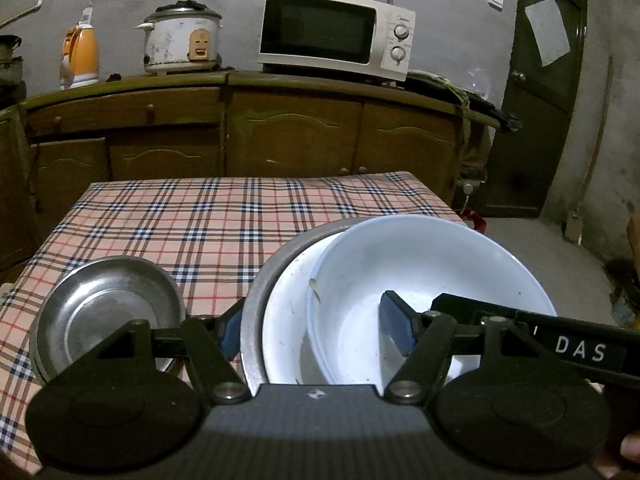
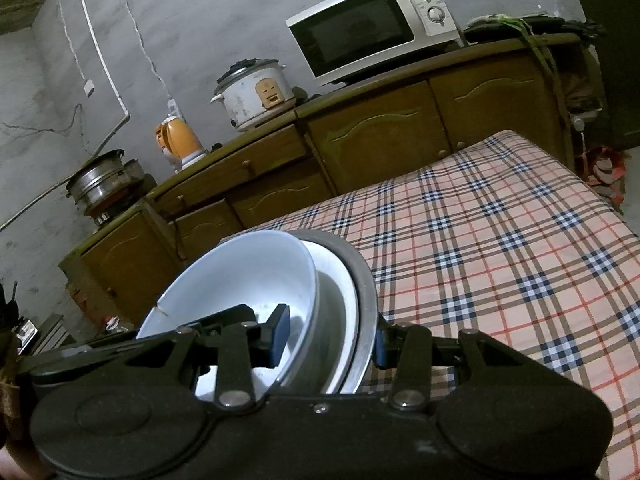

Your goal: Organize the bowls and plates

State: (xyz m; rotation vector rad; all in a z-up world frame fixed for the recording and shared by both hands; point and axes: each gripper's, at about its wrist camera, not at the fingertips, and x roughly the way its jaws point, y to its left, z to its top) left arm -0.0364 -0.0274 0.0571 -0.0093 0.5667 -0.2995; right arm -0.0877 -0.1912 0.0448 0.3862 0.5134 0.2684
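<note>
A stack of a white bowl (image 1: 432, 272) in a white plate (image 1: 286, 320) in a steel plate (image 1: 256, 300) is held tilted above the checked table (image 1: 208, 216). My left gripper (image 1: 316, 332) is shut across the stack's near rims. The right wrist view shows the same white bowl (image 2: 248, 276), white plate (image 2: 340, 304) and steel plate (image 2: 366, 308), and my right gripper (image 2: 330, 340) is shut across these rims as well. A separate steel dish (image 1: 108, 308) lies on the table at the left.
A wooden sideboard (image 1: 256, 128) stands behind the table with a microwave (image 1: 336, 32), a rice cooker (image 1: 182, 38) and an orange kettle (image 1: 80, 56) on it. A dark door (image 1: 540, 92) is at the right. Steel pots (image 2: 100, 184) sit on the far-left cabinet.
</note>
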